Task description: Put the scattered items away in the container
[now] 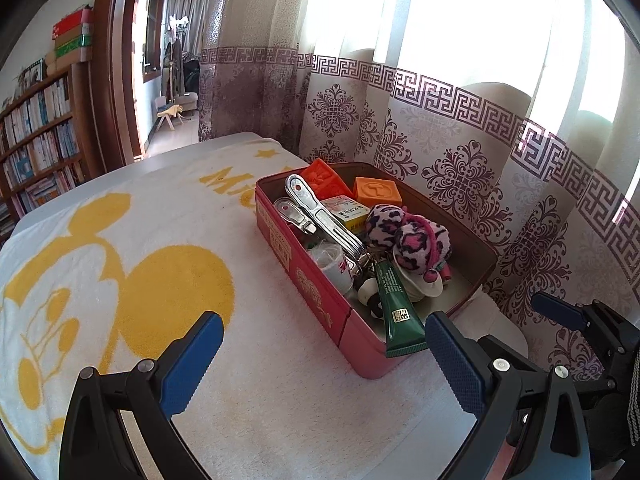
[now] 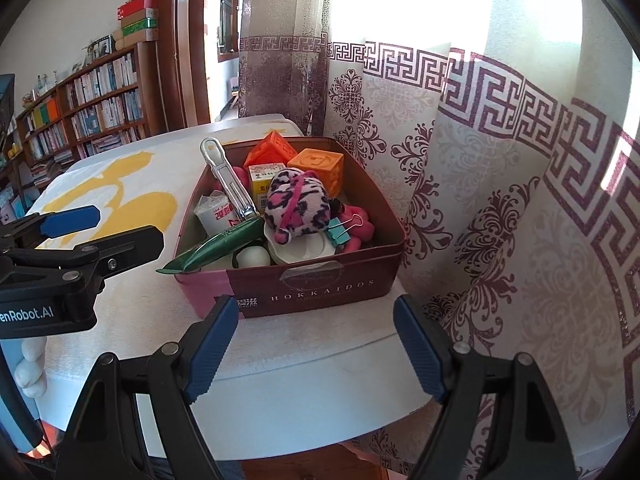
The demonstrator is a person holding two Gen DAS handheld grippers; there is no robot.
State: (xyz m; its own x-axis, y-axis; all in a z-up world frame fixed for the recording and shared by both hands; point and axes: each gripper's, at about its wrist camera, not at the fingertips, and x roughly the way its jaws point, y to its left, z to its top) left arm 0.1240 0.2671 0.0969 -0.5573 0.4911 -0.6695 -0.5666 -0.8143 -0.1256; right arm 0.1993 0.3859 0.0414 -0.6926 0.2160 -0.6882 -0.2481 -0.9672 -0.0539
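A red-brown tin box (image 1: 316,296) (image 2: 320,292) stands on the towel near the table's right edge. It holds two orange cubes (image 1: 377,192) (image 2: 318,168), metal spoons (image 1: 316,208) (image 2: 228,176), a leopard plush toy (image 1: 408,236) (image 2: 298,200), a small yellow carton (image 2: 264,178) and a white bottle (image 2: 218,214). A green tube (image 1: 398,312) (image 2: 212,250) pokes out over the rim. My left gripper (image 1: 324,354) is open and empty, just in front of the box. My right gripper (image 2: 316,352) is open and empty before the box's short end.
A white towel with a yellow cartoon print (image 1: 140,280) covers the table. Patterned curtains (image 1: 480,152) hang close behind the box. A bookshelf (image 1: 36,140) and a doorway stand far left. The left gripper also shows in the right wrist view (image 2: 120,228).
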